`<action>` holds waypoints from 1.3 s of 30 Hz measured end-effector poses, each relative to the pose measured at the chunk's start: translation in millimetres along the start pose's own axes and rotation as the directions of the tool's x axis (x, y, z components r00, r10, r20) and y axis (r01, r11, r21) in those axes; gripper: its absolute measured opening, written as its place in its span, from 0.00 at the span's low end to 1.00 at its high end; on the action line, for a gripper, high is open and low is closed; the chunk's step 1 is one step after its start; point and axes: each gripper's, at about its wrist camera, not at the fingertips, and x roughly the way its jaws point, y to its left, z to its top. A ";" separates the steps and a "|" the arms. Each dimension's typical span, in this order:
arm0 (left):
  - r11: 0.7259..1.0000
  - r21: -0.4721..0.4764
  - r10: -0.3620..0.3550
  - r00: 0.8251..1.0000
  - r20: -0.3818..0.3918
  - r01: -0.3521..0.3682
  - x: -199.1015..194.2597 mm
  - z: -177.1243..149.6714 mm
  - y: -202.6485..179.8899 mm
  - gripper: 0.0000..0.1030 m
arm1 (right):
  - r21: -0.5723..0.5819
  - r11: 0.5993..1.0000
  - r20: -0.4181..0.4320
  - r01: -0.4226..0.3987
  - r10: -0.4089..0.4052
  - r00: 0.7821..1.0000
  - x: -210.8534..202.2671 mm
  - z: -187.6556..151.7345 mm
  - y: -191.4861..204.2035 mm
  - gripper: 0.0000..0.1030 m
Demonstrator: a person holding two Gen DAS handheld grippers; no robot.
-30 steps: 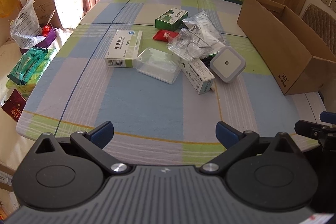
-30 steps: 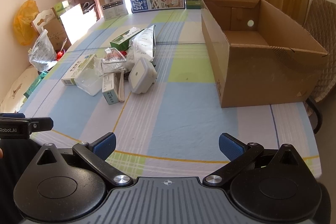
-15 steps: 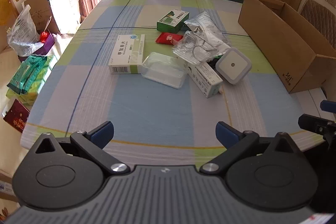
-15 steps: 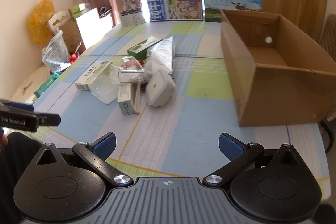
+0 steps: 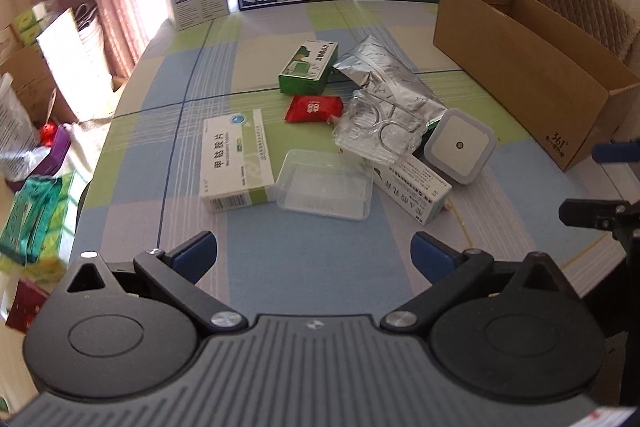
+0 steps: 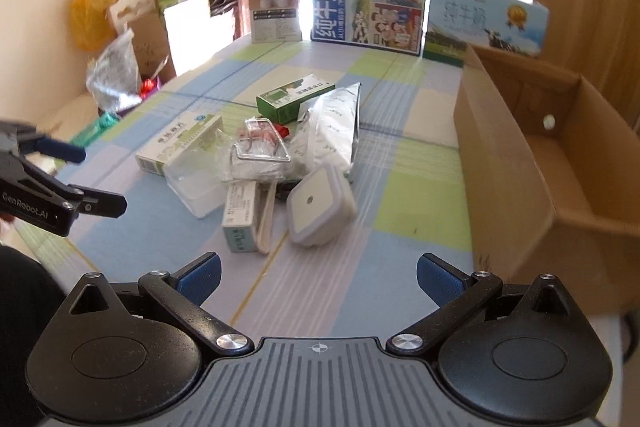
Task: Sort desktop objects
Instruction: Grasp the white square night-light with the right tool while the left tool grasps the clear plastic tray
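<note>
Both the left gripper (image 5: pixel 314 253) and right gripper (image 6: pixel 318 273) have moved closer, jaws wide and empty, so the 7 or so cluttered items now lie just ahead, the clear plastic box (image 5: pixel 326 185) nearest, and the cardboard box (image 6: pixel 532 163) right, sorting unstarted.

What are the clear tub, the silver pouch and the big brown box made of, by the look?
Clear tub: likely rigid plastic, transparent with a frosty sheen; the tablecloth shows through.
Silver pouch: apparently metallised foil or film, shiny and creased.
Big brown box: cardboard, matte brown, with raw cut edges and folded flaps.
</note>
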 end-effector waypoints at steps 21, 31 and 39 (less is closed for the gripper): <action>0.975 0.217 -0.041 0.999 -0.036 0.048 95.4 25.3 -10.4 0.91 | -0.254 0.966 -0.009 0.035 -0.038 0.999 71.6 3.6 12.0 0.89; 0.965 0.254 -0.047 0.998 -0.051 0.059 109.7 24.1 -14.8 0.82 | -0.447 0.890 0.039 0.091 -0.082 0.996 104.6 0.8 31.6 0.85; 0.968 0.244 -0.049 0.997 -0.062 0.063 105.5 20.1 -20.8 0.82 | -0.473 0.875 0.005 0.105 -0.117 0.993 131.2 2.6 30.6 0.70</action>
